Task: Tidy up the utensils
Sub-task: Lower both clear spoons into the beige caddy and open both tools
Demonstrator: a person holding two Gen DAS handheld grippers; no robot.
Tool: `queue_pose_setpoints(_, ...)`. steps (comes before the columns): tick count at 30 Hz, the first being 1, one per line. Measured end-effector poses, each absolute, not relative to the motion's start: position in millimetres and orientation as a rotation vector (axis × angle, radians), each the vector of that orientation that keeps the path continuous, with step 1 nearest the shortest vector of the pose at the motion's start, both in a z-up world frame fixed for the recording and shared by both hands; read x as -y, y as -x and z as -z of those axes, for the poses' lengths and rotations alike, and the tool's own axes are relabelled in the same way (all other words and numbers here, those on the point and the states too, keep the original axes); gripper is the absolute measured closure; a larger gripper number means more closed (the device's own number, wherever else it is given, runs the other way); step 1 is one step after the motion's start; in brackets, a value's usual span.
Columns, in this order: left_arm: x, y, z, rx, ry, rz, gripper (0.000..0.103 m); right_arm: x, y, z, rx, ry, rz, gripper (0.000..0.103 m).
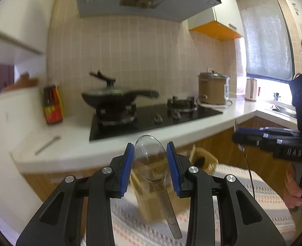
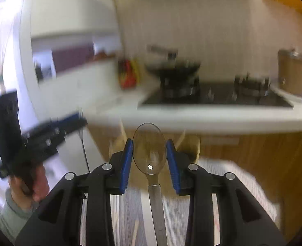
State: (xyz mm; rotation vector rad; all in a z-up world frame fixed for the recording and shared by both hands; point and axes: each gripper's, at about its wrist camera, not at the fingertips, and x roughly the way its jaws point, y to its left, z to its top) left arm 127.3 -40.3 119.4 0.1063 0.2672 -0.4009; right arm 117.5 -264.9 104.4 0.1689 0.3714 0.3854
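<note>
Left spoon: a clear, see-through plastic spoon with an oval bowl and a flat, tapering handle sat in my left tool, bowl up and forward, handle slanting back down toward the camera, tilted a little to the right.
Right spoon: a second clear plastic spoon with a smoky tint sat in my right tool, its bowl upright and its straight handle running down the middle of the view.
Left tool state: narrow, the blue pads closed against the edges of the spoon's bowl, holding it.
Right tool state: narrow too, its blue pads pressed on either side of the bowl, holding that spoon.
Where the spoons were: both in the air, above a striped cloth and in front of the white table with the black hob.
Left hand pose: I held the tool pointing forward and slightly down; from the right camera my hand gripped its black handle.
Right hand pose: the tool pointed about level toward the table; the picture was blurred.
Nearby: a beige slotted holder stood just beyond the left spoon.
</note>
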Motion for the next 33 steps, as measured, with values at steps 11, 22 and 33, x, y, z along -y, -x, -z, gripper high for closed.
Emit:
queue_pose_setpoints(11,66.7,-164.7,-143.7,-0.143,-0.236,0.266,0.072,281.3,-173.1,-126.4,-0.138,-0.255,-0.266,0.073)
queue_pose_setpoints(22,48.3,-187.3,-118.7,-0.129,-0.120,0.265,0.072,279.2,-198.2,-74.1,-0.167,-0.293,-0.224,0.073)
queue_pose_setpoints(33,40.5,-194.6,-136.8,-0.089,-0.048,0.266,0.072,273.5,-193.9,-72.4,-0.154,-0.267,-0.214,0.073)
